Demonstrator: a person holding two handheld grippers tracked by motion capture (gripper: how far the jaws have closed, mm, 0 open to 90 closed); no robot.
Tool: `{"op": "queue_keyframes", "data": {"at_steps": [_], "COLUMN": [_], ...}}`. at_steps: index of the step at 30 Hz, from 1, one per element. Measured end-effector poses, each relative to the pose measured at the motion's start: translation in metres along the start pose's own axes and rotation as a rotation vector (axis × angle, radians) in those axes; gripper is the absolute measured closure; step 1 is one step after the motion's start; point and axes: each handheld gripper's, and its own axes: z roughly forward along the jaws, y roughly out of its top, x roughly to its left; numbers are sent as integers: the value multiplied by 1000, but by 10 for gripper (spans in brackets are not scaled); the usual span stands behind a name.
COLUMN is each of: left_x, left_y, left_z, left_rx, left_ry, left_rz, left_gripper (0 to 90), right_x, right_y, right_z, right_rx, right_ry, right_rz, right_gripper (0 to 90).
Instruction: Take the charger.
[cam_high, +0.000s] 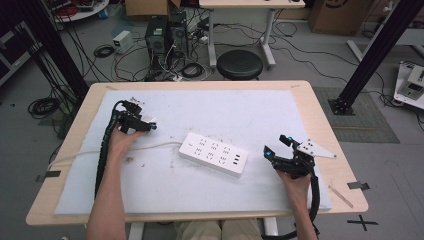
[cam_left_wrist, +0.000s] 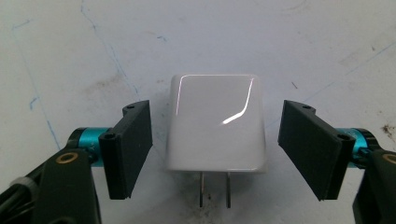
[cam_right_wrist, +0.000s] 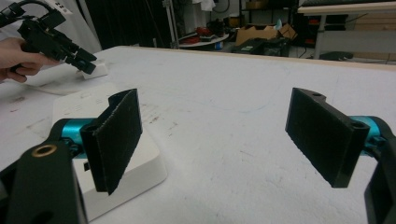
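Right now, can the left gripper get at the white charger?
Probably yes: the left gripper straddles the charger, jaws open on either side with gaps, nothing between; prongs point back toward it.

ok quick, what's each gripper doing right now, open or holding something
Left gripper: open, its pads either side of the white plug adapter with gaps, not gripping it.
Right gripper: open, nothing between its pads, beside the white power strip.
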Motion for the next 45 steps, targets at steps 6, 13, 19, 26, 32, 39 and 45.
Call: {"op": "queue_keyframes", "data": {"at_steps": [6,13,19,26,32,39,45], "left_x": [1,1,1,-1,-7,-8,-13], "left_y": [-4,-6,-8,-8,-5,-3,-2], "left_z": [3,7,7,6,4,-5,-13], "left_rx": [-3,7,-6,-13,-9,-36,-65], "left_ry": [17,13,-5,9,47,23,-2], "left_rz": [-5,-10,-8,-10,34,33,37], "left_gripper": [297,328,401,423,424,425,424], "right_x": [0,0,0,0,0,-1,2], "right_y": [0,0,0,0,0,0,1], "right_z": [0,0,0,1,1,1,3], "right_rx": [4,5,4,5,3,9,30], "right_ry": [-1,-2,-3,-5,-2,4,10], "right_rz": [10,10,0,1,2,21,-4], "right_gripper": [191,191,191,191,191,191,191]}}
